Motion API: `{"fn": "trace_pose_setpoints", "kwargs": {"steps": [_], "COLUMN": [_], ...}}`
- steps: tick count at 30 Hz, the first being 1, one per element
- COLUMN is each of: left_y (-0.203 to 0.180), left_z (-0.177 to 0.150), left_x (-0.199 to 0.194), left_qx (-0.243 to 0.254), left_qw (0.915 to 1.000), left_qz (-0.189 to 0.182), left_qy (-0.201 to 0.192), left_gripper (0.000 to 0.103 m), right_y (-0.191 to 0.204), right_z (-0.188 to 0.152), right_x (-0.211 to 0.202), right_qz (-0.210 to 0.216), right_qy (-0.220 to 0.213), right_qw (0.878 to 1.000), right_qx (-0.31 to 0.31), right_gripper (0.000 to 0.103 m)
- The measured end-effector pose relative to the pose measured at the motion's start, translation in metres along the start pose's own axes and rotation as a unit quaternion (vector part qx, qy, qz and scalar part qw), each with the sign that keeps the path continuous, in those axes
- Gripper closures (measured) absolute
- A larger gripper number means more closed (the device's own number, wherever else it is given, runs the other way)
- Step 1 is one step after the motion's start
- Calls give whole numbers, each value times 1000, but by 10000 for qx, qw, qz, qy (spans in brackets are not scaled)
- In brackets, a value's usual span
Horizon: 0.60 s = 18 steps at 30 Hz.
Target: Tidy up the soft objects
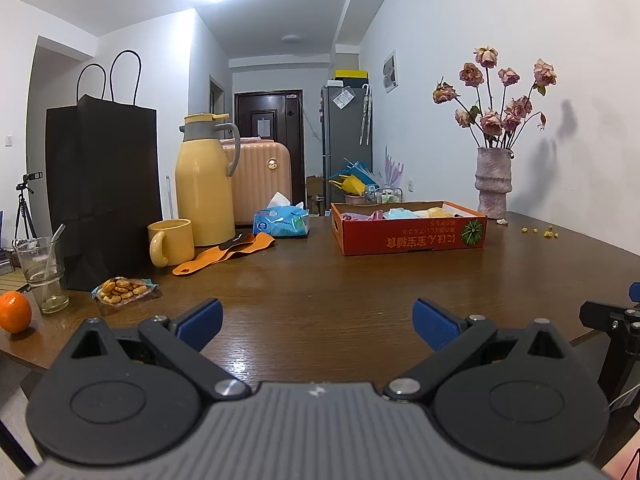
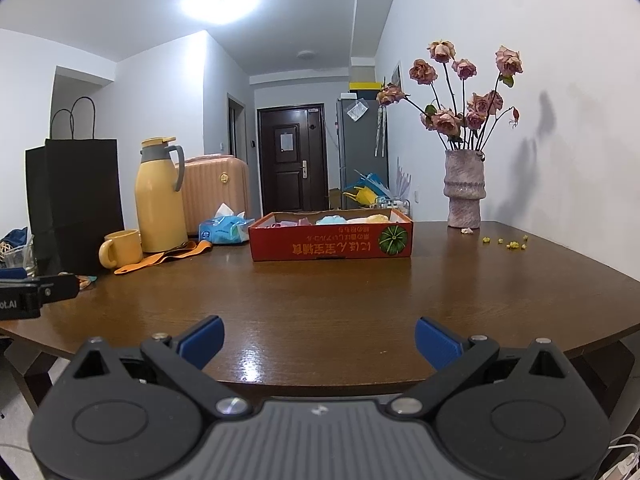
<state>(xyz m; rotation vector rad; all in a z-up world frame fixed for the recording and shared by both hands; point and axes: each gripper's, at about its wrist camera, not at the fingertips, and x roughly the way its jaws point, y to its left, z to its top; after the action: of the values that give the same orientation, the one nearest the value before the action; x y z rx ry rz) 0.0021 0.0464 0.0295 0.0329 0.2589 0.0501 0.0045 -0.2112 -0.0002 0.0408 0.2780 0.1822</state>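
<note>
A shallow red cardboard box point(image 1: 412, 232) point(image 2: 332, 242) sits at the far side of the brown table. Soft pastel items lie inside it: pink point(image 1: 374, 215), light blue point(image 1: 400, 213) point(image 2: 334, 220) and yellow point(image 1: 438, 212) point(image 2: 378, 218) ones. My left gripper point(image 1: 318, 322) hovers low over the near table edge, open and empty, well short of the box. My right gripper point(image 2: 319, 340) is open and empty too, at the near edge. Part of the right gripper point(image 1: 616, 320) shows at the left view's right side, and part of the left gripper point(image 2: 24, 296) at the right view's left side.
Left of the box stand a blue tissue pack point(image 1: 282, 220), a yellow thermos point(image 1: 204, 180), a yellow mug point(image 1: 170, 242), an orange strap point(image 1: 224, 254) and a black paper bag point(image 1: 102, 188). A snack bag point(image 1: 122, 290), a glass point(image 1: 44, 276) and an orange point(image 1: 14, 312) lie near left. A vase of dried roses point(image 1: 494, 180) stands by the wall.
</note>
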Motion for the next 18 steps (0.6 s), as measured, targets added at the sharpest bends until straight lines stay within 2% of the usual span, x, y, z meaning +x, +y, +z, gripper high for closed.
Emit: {"fn": "trace_pose_setpoints", "kwargs": {"steps": [18], "left_y": [-1], "left_z": [-2], "left_x": [1], "left_qx": [31], "left_qw": [10000], "left_qz": [-23], "left_qy": [-6], "left_gripper": [0], "right_y": [-2], "right_z": [-1], "right_x": [1], "right_qz": [7], "right_qy": [-12], "right_qw": [10000], "right_qx": [72], "right_gripper": [1]}}
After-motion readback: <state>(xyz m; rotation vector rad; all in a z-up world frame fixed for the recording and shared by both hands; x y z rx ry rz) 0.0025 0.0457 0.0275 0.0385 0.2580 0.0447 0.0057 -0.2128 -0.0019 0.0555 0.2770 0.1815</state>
